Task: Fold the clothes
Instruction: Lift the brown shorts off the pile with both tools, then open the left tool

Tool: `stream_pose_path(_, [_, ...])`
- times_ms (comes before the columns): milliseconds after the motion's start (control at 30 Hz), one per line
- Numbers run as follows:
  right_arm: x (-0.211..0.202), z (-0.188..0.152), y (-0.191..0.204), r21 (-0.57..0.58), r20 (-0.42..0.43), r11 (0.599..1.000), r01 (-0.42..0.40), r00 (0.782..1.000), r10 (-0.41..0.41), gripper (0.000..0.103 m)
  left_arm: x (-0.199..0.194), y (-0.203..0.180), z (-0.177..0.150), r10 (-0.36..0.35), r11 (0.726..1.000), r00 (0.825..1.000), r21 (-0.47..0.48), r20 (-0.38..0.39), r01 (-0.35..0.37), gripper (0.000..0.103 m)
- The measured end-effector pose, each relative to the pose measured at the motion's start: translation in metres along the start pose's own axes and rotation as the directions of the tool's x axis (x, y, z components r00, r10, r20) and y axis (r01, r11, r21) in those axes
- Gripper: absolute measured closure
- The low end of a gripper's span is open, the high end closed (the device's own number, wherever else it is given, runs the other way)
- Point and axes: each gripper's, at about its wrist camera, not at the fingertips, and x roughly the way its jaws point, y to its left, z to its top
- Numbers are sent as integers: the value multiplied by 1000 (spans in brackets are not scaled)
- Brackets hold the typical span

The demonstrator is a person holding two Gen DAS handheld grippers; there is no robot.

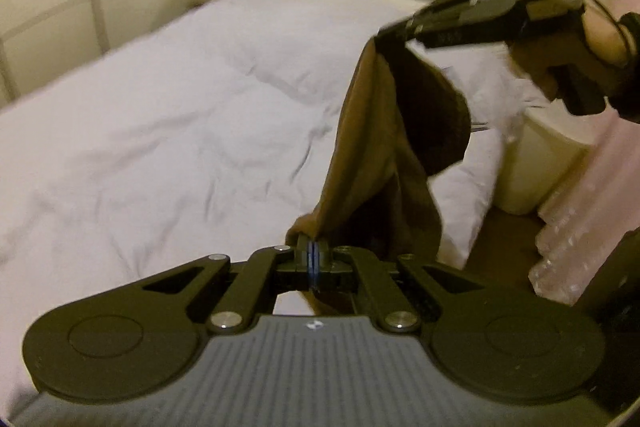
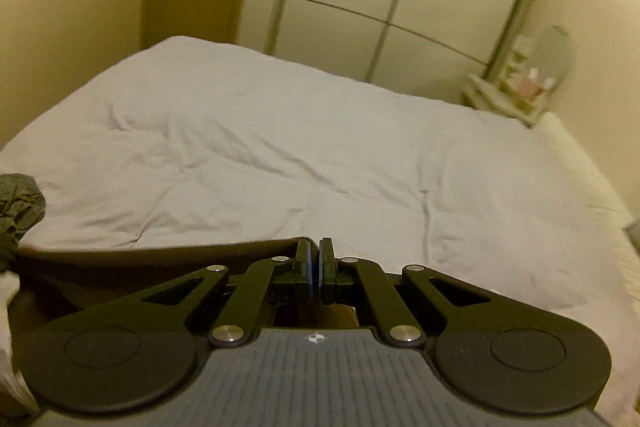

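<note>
A: Item: brown garment (image 1: 384,131). Location?

B: Off the bed (image 1: 160,131), in the air above its near edge. Strung between both tongs and sagging in loose folds below that line.

A: Tongs, state?

B: Left tongs (image 1: 313,251): pinched tight on one corner of the cloth. Right tongs (image 2: 316,259): closed down to a sliver; brown cloth runs off leftward from them. The left view shows their tips biting the opposite corner, so I judge both hold the garment.

A: Axis, heading?

B: Long axis runs from one grip to the other, rising from the left tongs to the higher right ones. Which end is the collar or the hem, cannot tell.

A: Step in hand, method?

B: Spreading, by my reading. Level the two grips, draw them apart until the top edge goes taut, then lower the cloth flat onto the bed.

A: Other entries?

B: Grey clothing (image 2: 18,203), bunched at the bed's edge, well apart from the brown piece.
</note>
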Motion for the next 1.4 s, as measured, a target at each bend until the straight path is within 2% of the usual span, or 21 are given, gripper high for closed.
stream_pose_path(67, [24, -5, -16, -7, -11, 999, -34, 999, 34, 91, 34, -4, -5, 65, 992, 994, -102, -87, -74, 103])
stream_pose_path(167, [53, -11, -40, 31, -53, 995, -96, 994, 98, 86, 87, 3, -18, 150, 946, 955, -244, -255, -214, 102])
stream_pose_path(200, [58, -14, -46, 37, -57, 994, -106, 993, 108, 81, 96, 5, -25, 166, 929, 940, -272, -297, -250, 101])
stream_pose_path(300, [70, -35, -68, 85, -87, 989, -118, 988, 126, 60, 97, 15, -32, 202, 913, 920, -276, -335, -301, 93])
stream_pose_path(400, [92, -67, -82, 195, -194, 975, -104, 971, 142, 60, 106, 18, -16, 223, 928, 923, -220, -312, -299, 77])
stream_pose_path(533, [116, -113, -89, 326, -340, 944, -49, 926, 165, 60, 137, 10, 7, 180, 967, 944, -125, -278, -221, 77])
stream_pose_path(600, [118, -124, -90, 351, -377, 936, -13, 913, 154, 59, 157, 7, 21, 146, 985, 953, -55, -264, -166, 76])
stream_pose_path(667, [119, -135, -90, 373, -408, 927, 24, 902, 141, 56, 181, 2, 34, 108, 994, 964, 43, -241, -100, 75])
stream_pose_path(700, [119, -140, -92, 387, -419, 921, 44, 898, 133, 49, 194, -3, 40, 87, 993, 970, 99, -229, -66, 73])
stream_pose_path(733, [118, -144, -95, 405, -422, 912, 68, 898, 121, 43, 207, -8, 46, 65, 987, 974, 156, -217, -31, 72])
stream_pose_path(833, [116, -158, -107, 456, -454, 879, 137, 886, 97, 41, 243, -26, 65, 3, 953, 979, 298, -205, 59, 71])
stream_pose_path(900, [115, -168, -115, 487, -478, 855, 181, 874, 87, 39, 263, -36, 78, -42, 929, 979, 354, -198, 111, 60])
stream_pose_path(967, [118, -175, -124, 520, -485, 830, 199, 869, 96, 37, 289, -46, 85, -60, 905, 974, 399, -218, 145, 58])
stream_pose_path(1067, [130, -187, -137, 584, -468, 792, 176, 871, 151, 37, 312, -61, 91, -69, 874, 971, 455, -229, 170, 58])
stream_pose_path(1133, [141, -197, -146, 645, -434, 753, 132, 874, 219, 39, 316, -68, 96, -89, 868, 970, 461, -225, 186, 58])
stream_pose_path(1167, [148, -202, -151, 679, -411, 727, 103, 874, 259, 44, 316, -70, 97, -94, 869, 970, 457, -224, 190, 56])
stream_pose_path(1200, [155, -208, -156, 711, -386, 699, 75, 873, 298, 64, 314, -72, 98, -96, 873, 970, 450, -225, 190, 55])
stream_pose_path(1233, [162, -211, -160, 734, -366, 677, 51, 870, 332, 76, 310, -72, 99, -94, 881, 970, 435, -225, 187, 54])
stream_pose_path(1267, [166, -211, -163, 742, -359, 670, 34, 864, 354, 80, 306, -72, 100, -95, 894, 970, 410, -223, 182, 51])
stream_pose_path(1333, [170, -201, -171, 743, -334, 669, -18, 856, 394, 97, 298, -70, 102, -100, 925, 971, 339, -217, 171, 44])
stream_pose_path(1400, [170, -182, -178, 748, -296, 659, -81, 848, 440, 97, 295, -72, 104, -105, 947, 975, 281, -195, 158, 37])
